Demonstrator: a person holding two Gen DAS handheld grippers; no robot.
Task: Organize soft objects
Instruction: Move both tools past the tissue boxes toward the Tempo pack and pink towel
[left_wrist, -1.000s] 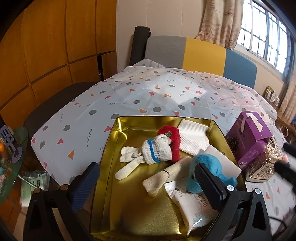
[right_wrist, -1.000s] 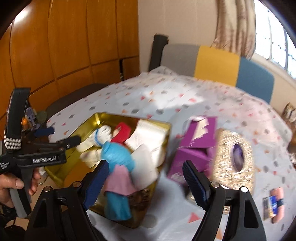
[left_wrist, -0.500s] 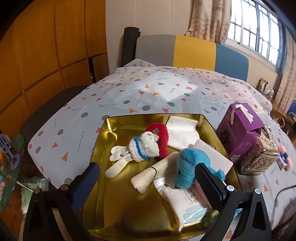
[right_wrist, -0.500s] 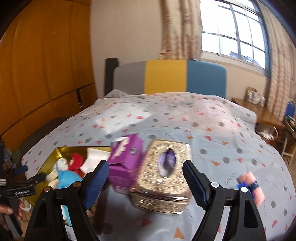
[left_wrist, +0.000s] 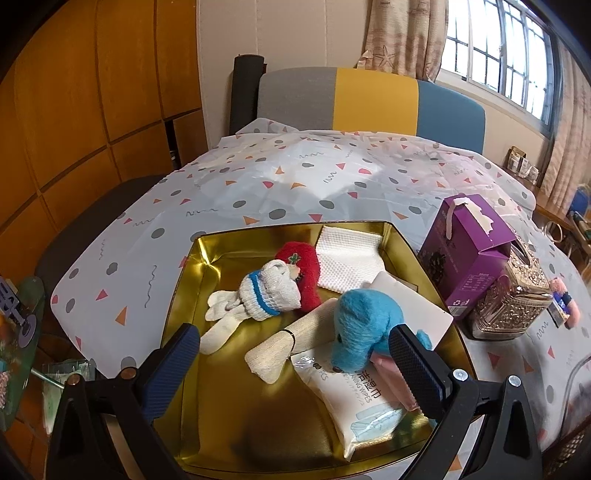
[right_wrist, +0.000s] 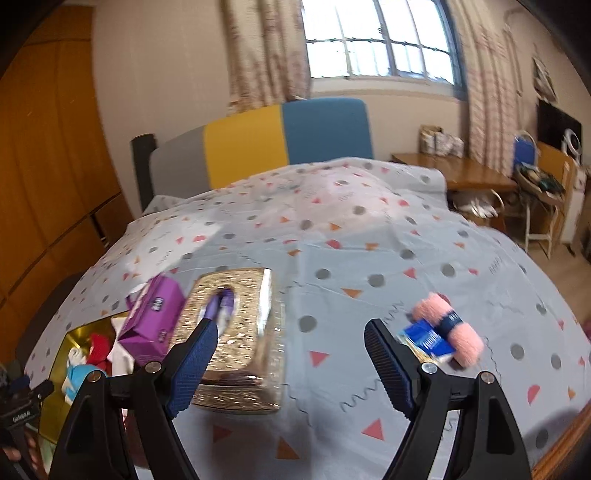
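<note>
My left gripper (left_wrist: 295, 354) hangs with its jaws spread wide and empty over the near end of the gold tray (left_wrist: 192, 280). Between its fingers lie a wet-wipes pack (left_wrist: 354, 398) and a cream roll (left_wrist: 291, 343), with the blue plush toy (left_wrist: 365, 328) resting against the right finger. Just beyond are a white knitted glove (left_wrist: 255, 299), a red plush piece (left_wrist: 303, 269) and a white cloth (left_wrist: 349, 254) at the tray's far end.

My right gripper (right_wrist: 291, 354) is also open, holding nothing, above the patterned tablecloth (right_wrist: 351, 236). The pink yarn roll (right_wrist: 448, 328) with its dark band lies on the cloth just right of and beyond the right finger, touching a small blue packet (right_wrist: 426, 339). Left of the gap sits the gold tissue box (right_wrist: 236, 332), then the purple carton (right_wrist: 153, 317).
</note>
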